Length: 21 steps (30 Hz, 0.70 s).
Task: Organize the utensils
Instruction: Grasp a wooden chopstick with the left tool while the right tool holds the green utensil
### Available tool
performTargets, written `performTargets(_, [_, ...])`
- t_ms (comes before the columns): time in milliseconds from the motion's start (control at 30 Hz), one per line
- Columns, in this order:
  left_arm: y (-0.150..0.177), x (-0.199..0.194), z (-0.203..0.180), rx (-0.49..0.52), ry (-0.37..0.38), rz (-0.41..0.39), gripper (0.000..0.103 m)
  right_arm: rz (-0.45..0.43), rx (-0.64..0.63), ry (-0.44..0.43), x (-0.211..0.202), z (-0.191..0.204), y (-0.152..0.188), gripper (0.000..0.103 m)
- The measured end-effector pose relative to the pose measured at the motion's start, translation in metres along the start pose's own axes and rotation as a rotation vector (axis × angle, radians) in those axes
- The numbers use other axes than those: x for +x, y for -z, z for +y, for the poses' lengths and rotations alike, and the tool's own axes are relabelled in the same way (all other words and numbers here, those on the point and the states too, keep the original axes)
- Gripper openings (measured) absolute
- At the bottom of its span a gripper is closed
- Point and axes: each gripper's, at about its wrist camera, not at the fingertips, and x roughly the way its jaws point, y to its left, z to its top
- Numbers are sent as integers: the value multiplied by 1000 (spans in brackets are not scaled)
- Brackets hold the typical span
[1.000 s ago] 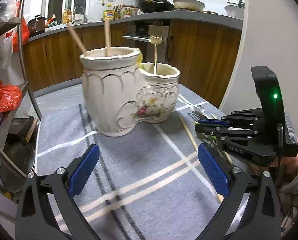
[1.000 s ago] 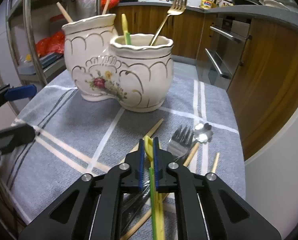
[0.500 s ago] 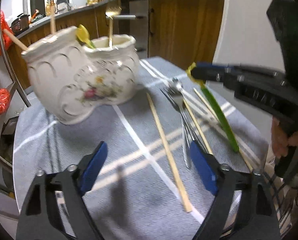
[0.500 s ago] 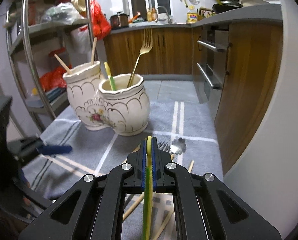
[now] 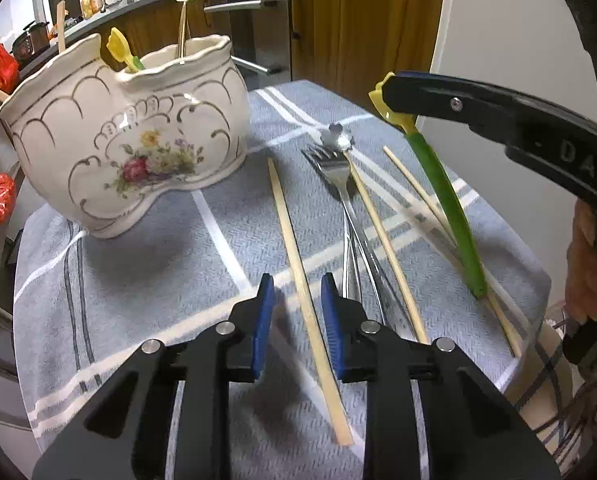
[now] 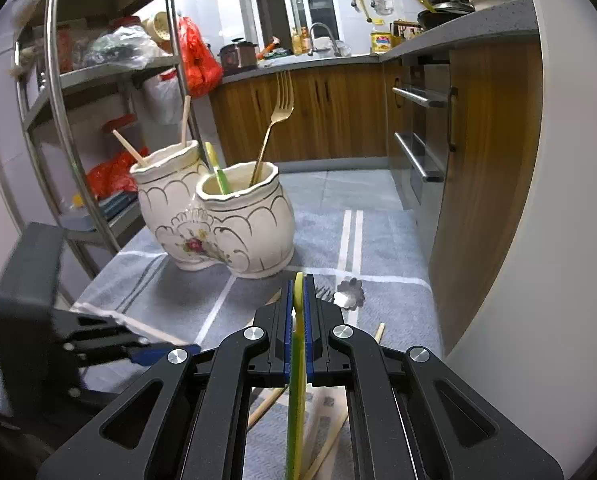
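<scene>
My right gripper is shut on a green and yellow utensil; in the left wrist view the gripper holds it tilted, lower tip near the cloth. My left gripper is low over the cloth, jaws narrowed on either side of a wooden chopstick with a gap, not clamped. A white double ceramic holder holds chopsticks, a gold fork and a green-yellow utensil. Steel forks and more chopsticks lie on the cloth.
A grey striped cloth covers the small table. A metal shelf rack stands left of the holder. Wooden cabinets and an oven are beyond the table. A white wall is at the right.
My left gripper moved right and down over the loose chopstick and its jaws narrowed around it. My right gripper lifted the green and yellow utensil higher off the cloth.
</scene>
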Motion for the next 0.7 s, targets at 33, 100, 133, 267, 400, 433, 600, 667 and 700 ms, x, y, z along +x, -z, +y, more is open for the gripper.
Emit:
performTargets(33, [-2, 1, 0, 1, -2, 0, 18, -6, 1, -3, -1, 0, 0, 6])
performTargets(100, [-5, 3, 0, 1, -2, 0, 6, -19, 3, -8, -5, 0, -1, 6])
performTargets(133, [-4, 2, 2, -1, 7, -2, 6, -28, 5, -10, -7, 0, -2, 6])
performTargets(267, [-4, -6, 11, -9, 29, -48, 6, -64, 8, -20, -16, -1, -7, 1])
performTargets(400, [5, -21, 30, -24, 26, -81, 6, -54, -2, -11, -15, 2, -10, 1])
performTargets(433, [7, -23, 35, -30, 22, -85, 6, -36, -3, 4, -11, 1, -9, 1])
performTargets(600, [11, -30, 53, -53, 30, -99, 6, 82, 1, 82, 10, -7, -2, 5])
performTargets(667, [16, -32, 58, -47, 31, -104, 6, 119, 3, 103, 16, -9, 3, 14])
performTargets(700, [20, -33, 59, -49, 32, -105, 6, 132, 0, 114, 18, -10, 5, 21])
